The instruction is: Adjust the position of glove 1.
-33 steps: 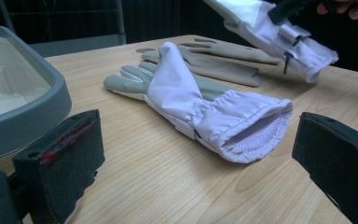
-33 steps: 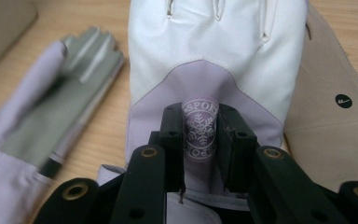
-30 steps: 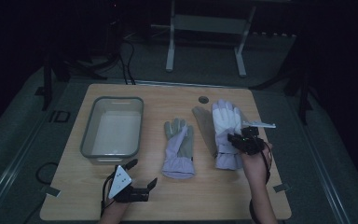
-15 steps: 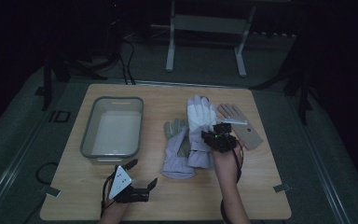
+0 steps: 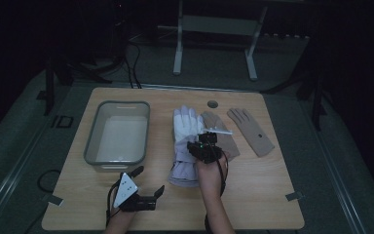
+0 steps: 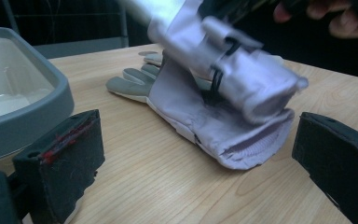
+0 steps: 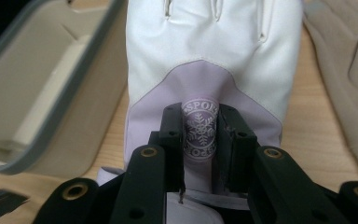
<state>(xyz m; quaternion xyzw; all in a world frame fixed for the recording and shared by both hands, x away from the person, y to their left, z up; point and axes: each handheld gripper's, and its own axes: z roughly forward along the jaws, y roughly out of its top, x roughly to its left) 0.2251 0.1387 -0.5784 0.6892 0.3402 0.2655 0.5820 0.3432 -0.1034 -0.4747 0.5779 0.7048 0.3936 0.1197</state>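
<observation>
My right gripper [image 5: 202, 142] is shut on a white and lilac glove [image 5: 185, 126], its jaws pinching the lilac back at a snowflake badge [image 7: 200, 133]. The glove hangs just above its mate, a lilac and grey glove [image 6: 200, 114] lying flat mid-table, with the held glove [image 6: 233, 65] over its cuff. My left gripper [image 5: 150, 180] rests near the front edge, open with nothing between its jaws [image 6: 200, 186], facing that cuff.
A grey tray [image 5: 93, 141] with a pale inside stands left of the gloves. Two beige gloves [image 5: 251, 131] lie flat to the right of the held glove. A round hole [image 5: 213, 104] sits near the table's far edge.
My right gripper has carried the white glove leftwards, from over the beige gloves to above the lilac glove. The left gripper has stayed put.
</observation>
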